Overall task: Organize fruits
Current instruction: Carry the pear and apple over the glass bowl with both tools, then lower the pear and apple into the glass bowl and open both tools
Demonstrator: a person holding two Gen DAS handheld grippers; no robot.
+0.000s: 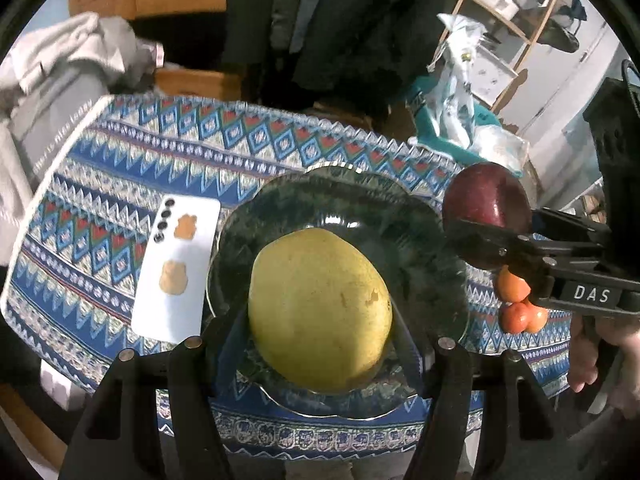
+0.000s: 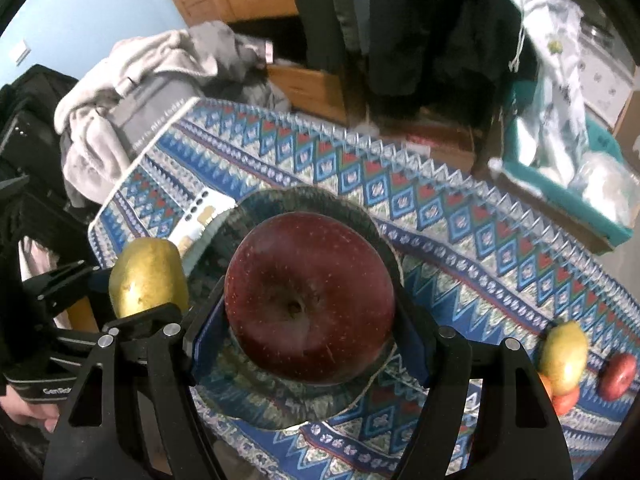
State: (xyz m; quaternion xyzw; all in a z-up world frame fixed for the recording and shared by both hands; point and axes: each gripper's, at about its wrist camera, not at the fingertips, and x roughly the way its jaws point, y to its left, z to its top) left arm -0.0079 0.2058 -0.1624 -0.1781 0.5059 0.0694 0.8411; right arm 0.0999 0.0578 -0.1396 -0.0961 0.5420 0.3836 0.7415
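Note:
A yellow pear (image 1: 320,304) sits between the blue pads of my left gripper (image 1: 320,320), which is shut on it above a dark green glass plate (image 1: 304,200). A dark red apple (image 2: 310,300) fills my right gripper (image 2: 310,312), shut on it over the same plate (image 2: 288,404). In the left wrist view the right gripper (image 1: 480,224) carries the apple (image 1: 486,196) at the plate's right rim. From the right wrist view, the left gripper (image 2: 148,300) and its pear (image 2: 146,272) hang at the plate's left.
A white phone (image 1: 176,268) lies face down left of the plate on the patterned tablecloth (image 1: 100,200). At the right lie loose fruits: a yellow pear (image 2: 564,356), a red apple (image 2: 618,374), orange ones (image 1: 516,284). A clothes pile (image 2: 120,92) and a teal bin (image 2: 560,184) stand beyond the table.

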